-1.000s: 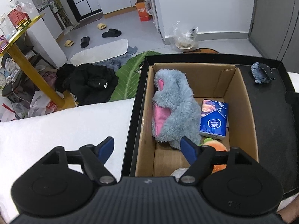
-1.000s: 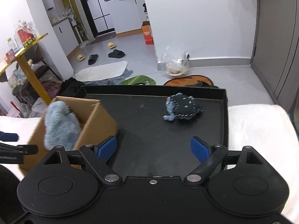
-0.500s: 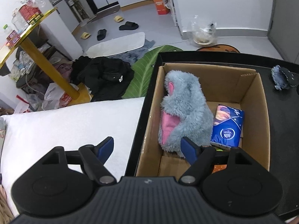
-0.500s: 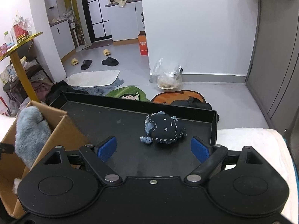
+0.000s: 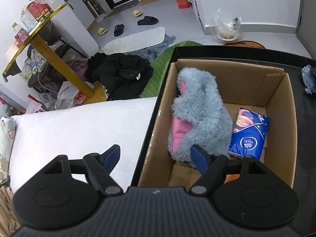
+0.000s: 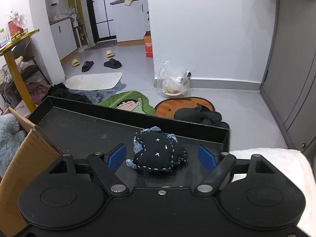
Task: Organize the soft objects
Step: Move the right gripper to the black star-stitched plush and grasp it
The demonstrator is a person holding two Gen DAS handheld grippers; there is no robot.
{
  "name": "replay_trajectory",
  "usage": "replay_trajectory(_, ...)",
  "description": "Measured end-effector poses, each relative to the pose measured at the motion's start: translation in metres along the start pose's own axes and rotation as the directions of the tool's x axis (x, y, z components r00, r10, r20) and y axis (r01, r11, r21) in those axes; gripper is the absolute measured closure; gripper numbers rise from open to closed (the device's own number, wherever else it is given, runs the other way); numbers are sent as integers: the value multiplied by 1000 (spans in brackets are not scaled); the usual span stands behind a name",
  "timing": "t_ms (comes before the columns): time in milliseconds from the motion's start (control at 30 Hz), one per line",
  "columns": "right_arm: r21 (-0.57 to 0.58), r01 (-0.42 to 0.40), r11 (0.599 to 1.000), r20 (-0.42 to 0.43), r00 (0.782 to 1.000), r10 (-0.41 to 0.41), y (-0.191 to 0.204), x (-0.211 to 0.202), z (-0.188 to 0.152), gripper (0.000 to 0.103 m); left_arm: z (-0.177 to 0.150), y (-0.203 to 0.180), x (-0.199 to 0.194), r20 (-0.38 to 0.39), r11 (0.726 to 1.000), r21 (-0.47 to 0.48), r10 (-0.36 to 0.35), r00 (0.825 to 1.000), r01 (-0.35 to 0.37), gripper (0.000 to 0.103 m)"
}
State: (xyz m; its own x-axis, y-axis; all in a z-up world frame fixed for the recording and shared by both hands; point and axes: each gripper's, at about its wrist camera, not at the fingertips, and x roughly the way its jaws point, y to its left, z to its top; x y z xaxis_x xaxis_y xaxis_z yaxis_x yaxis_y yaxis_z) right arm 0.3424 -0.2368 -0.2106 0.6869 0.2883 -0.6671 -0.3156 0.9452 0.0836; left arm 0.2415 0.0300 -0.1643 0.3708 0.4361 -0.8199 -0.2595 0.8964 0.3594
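The dark stitched pouch (image 6: 160,154) lies on the black tray (image 6: 83,126) near its far edge, between the right gripper (image 6: 163,157) pads, which are closing but not yet pressing it. Best to centre it, squeeze gently through the middle, then lift clear before crossing to the box (image 5: 280,106). The left gripper (image 5: 155,155) hangs open and empty over the box's near corner, beside the plush (image 5: 199,110).

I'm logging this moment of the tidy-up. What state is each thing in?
cardboard box: open-topped, standing in the black tray.
grey plush toy: inside the box.
blue tissue pack: inside the box, beside the plush.
dark stitched pouch: lying on the tray, outside the box.
left gripper: open, empty.
right gripper: jaws closing around the pouch, pads not touching.
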Motion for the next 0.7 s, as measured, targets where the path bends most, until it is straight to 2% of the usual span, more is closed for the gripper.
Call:
replay_trajectory(67,-16,-3,1000,-8,1000,2,3,5,-1,26,1,-1,1,-1,1000,8,8,1000,-8,26)
replay_trajectory(200,-17,7,1000,-29,1000,-7,2,14,-6,56,0,-6,0,2,999,32,18,1000,-18,26)
replay_trajectory(300,9,22,1000,-24,999,-21,-4,11,-7,67,-1,-8,1,-8,1000,29,7,1000,-7,26)
replay_trajectory(467,155,-37,987,-29,999,42,-24,0,-5,69,-3,-10,-2,-2,999,33,1,1000,-1,26)
replay_trajectory(567,161,-32,986,-20,999,36,-26,-8,-7,74,-5,-6,-4,-5,1000,21,-7,1000,7,26)
replay_trajectory(700,152,-17,988,-23,1000,21,-25,-19,-12,75,-5,4,-8,-7,1000,-6,-25,1000,25,26)
